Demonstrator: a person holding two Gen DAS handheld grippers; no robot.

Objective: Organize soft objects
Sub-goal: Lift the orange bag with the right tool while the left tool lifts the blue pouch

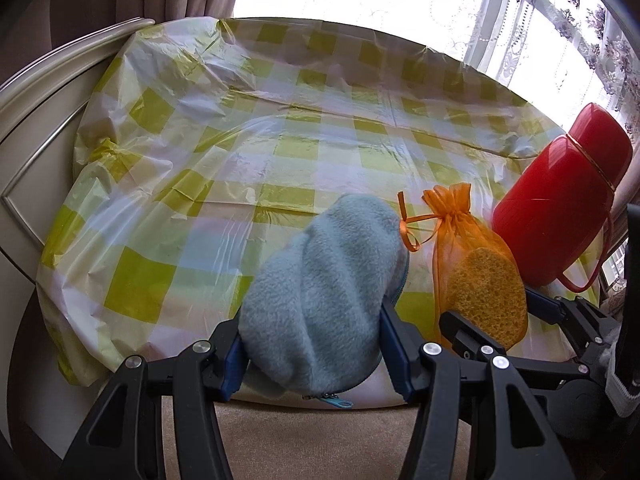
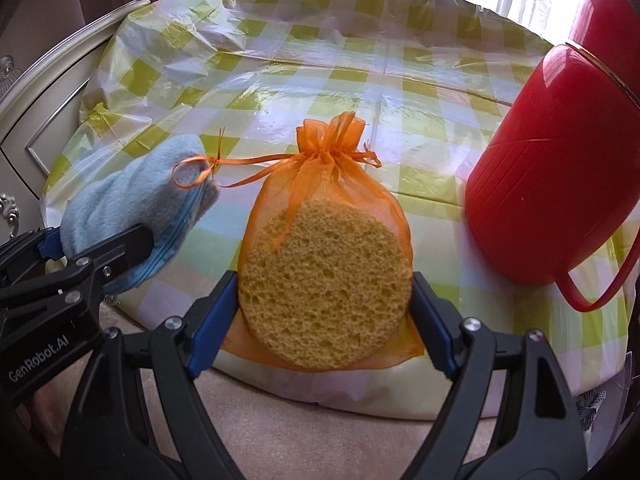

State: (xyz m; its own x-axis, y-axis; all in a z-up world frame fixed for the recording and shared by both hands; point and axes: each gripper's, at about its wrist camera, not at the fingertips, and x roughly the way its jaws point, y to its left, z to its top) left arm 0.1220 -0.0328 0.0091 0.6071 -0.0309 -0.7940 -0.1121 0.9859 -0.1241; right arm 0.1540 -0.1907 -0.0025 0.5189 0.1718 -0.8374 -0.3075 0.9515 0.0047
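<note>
Over the bench's [image 2: 320,80] near edge, left gripper [image 1: 312,340] jaws clamped the blue pouch [image 1: 320,288]; right gripper [image 2: 324,312] jaws clamped the sponge bag [image 2: 328,248], both lengthwise away toward the far edge.

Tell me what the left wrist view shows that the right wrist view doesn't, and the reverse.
Only the left wrist view: the left gripper head-on, jaws pressed on both sides of the blue fleece zip pouch, its zipper pull hanging below, and the window with its lace curtain.

Only the right wrist view: the right gripper head-on, jaws clamping the round yellow sponge inside the orange organza bag, and a cabinet's ornate handle.

Both: pouch, bagged sponge, red jug, checked tablecloth.
</note>
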